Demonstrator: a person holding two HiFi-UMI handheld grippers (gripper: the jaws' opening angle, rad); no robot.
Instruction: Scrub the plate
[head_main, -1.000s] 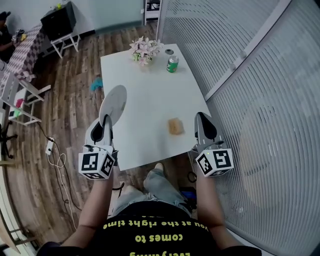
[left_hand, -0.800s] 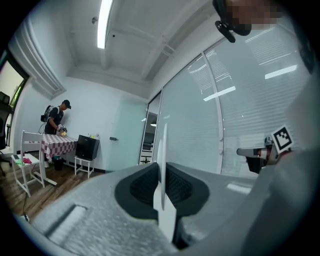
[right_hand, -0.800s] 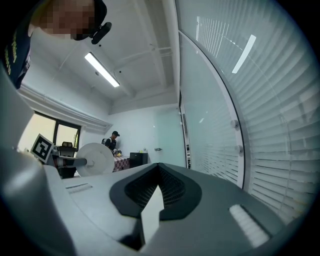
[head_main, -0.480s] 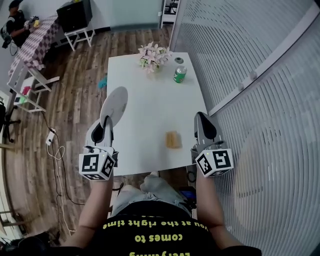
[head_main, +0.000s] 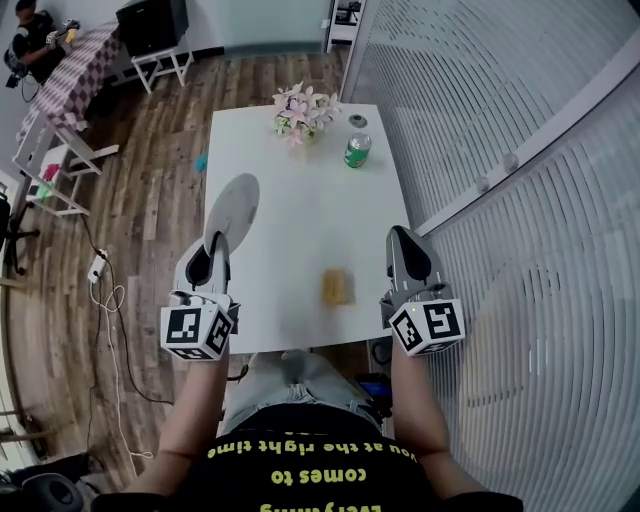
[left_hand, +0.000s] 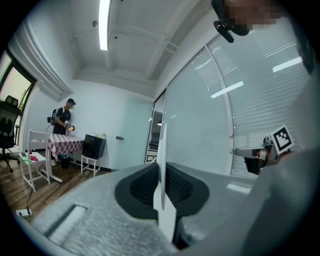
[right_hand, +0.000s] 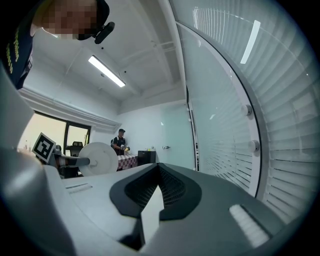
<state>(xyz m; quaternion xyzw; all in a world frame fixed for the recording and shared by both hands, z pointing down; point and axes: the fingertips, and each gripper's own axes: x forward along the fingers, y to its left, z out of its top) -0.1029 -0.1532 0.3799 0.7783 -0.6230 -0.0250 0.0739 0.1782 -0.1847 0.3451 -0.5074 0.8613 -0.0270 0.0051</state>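
Left tongs (head_main: 215, 241) grip plate (head_main: 232, 204), right tongs (head_main: 401, 234) clenched empty, at white table (head_main: 300, 225), wood floor (head_main: 150, 205)

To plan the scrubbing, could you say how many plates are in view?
1: the round white plate, held by its rim in the left gripper near the white table's left edge.

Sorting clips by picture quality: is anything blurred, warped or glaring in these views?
Head view: the tan rectangular sponge looks smeared, and the ribbed glass wall bows from lens distortion. Left gripper view: the ceiling strip light is blown out. Right gripper view: a light streak reflects on the glass wall.
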